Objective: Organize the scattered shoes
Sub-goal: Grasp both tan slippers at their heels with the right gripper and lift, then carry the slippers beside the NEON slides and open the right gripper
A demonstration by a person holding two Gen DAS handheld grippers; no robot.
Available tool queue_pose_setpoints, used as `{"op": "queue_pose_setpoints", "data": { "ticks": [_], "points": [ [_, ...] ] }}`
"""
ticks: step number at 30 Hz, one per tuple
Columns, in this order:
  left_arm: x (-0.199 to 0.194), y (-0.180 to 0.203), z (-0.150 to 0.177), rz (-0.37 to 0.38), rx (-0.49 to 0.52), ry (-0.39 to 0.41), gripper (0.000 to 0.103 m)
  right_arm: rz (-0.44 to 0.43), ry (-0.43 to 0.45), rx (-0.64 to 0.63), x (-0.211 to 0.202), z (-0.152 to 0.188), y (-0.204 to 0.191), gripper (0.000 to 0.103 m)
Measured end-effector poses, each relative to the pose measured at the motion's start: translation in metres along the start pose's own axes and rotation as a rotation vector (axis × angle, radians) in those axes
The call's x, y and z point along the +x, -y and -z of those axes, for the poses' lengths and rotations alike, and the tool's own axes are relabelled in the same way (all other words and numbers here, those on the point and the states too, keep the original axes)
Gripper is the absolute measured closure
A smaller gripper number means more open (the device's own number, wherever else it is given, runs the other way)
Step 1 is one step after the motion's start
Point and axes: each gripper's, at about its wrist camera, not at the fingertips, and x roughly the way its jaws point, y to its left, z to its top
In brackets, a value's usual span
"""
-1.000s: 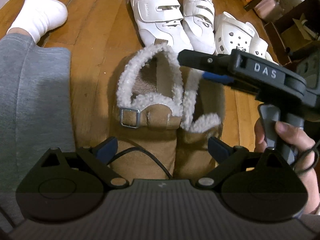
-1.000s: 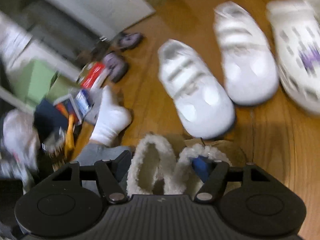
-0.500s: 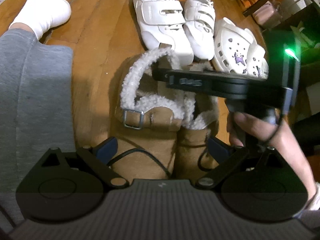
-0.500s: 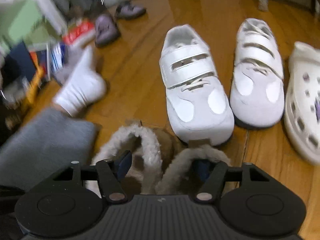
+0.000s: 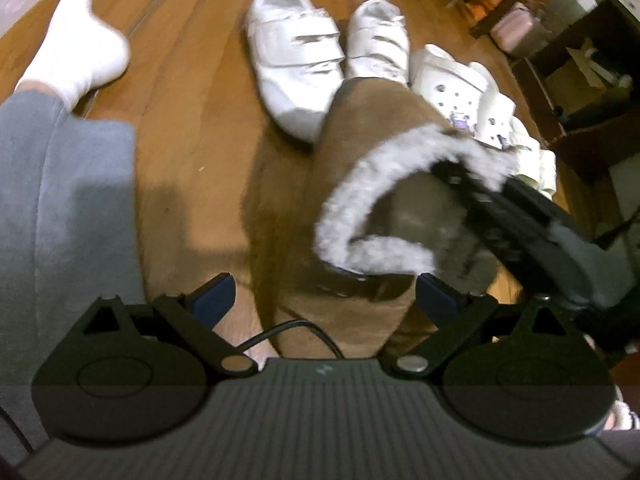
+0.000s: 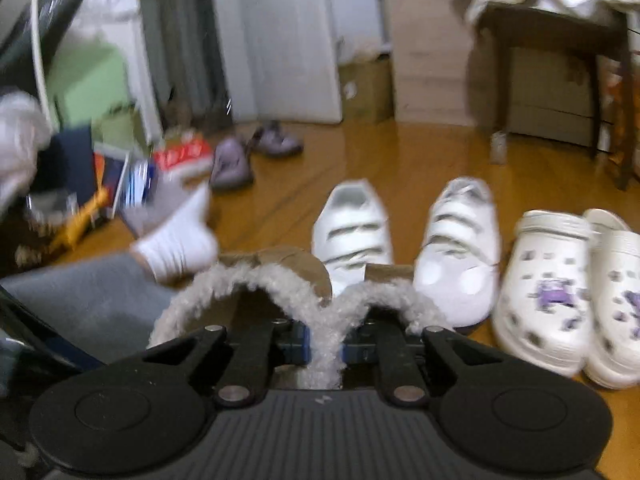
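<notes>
Right gripper (image 6: 322,346) jaws pinch both soft, floppy brown boots (image 5: 360,168) by fleece cuffs at six o'clock; left gripper (image 5: 324,300) gapes wide

White sneakers (image 6: 404,248), clogs (image 6: 568,292) block ahead; left floor (image 5: 192,92) open.

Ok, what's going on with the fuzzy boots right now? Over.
Right gripper shut on fleece cuffs of both boots. Left gripper open, holding nothing. White sneakers and clogs lined up just ahead.
</notes>
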Motion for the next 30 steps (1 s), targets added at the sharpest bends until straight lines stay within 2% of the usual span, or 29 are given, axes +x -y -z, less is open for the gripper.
{"op": "queue_pose_setpoints", "data": {
  "ticks": [2,3,5,6,7,13,17,21,26,30],
  "points": [
    [-0.004,0.014,0.0,0.037,0.041,0.028,0.005,0.023,0.05,0.033,-0.029,-0.004,0.017,0.09],
    [-0.007,0.03,0.001,0.089,0.09,0.054,0.005,0.034,0.071,0.045,-0.042,-0.006,0.026,0.09],
    [-0.009,0.042,0.001,0.133,0.129,0.068,0.005,0.052,0.104,0.067,-0.063,-0.009,0.041,0.09],
    [-0.008,0.056,0.001,0.18,0.167,0.078,0.005,0.068,0.117,0.076,-0.073,-0.011,0.051,0.09],
    [-0.007,0.072,0.0,0.224,0.201,0.081,0.005,0.092,0.127,0.083,-0.082,-0.013,0.064,0.09],
    [0.005,0.137,-0.004,0.339,0.261,0.058,0.005,0.232,0.185,0.129,-0.141,-0.026,0.139,0.09],
    [0.018,0.17,0.0,0.323,0.283,0.02,0.005,0.325,0.224,0.16,-0.18,-0.035,0.189,0.09],
    [0.039,0.196,-0.002,0.318,0.321,-0.02,0.005,0.46,0.19,0.211,-0.224,-0.053,0.274,0.09],
    [0.077,0.239,-0.015,0.359,0.352,-0.057,0.005,0.565,0.192,0.258,-0.242,-0.05,0.35,0.09],
    [0.11,0.272,-0.021,0.337,0.384,-0.098,0.005,0.666,0.233,0.333,-0.252,-0.044,0.411,0.09]
  ]
}}
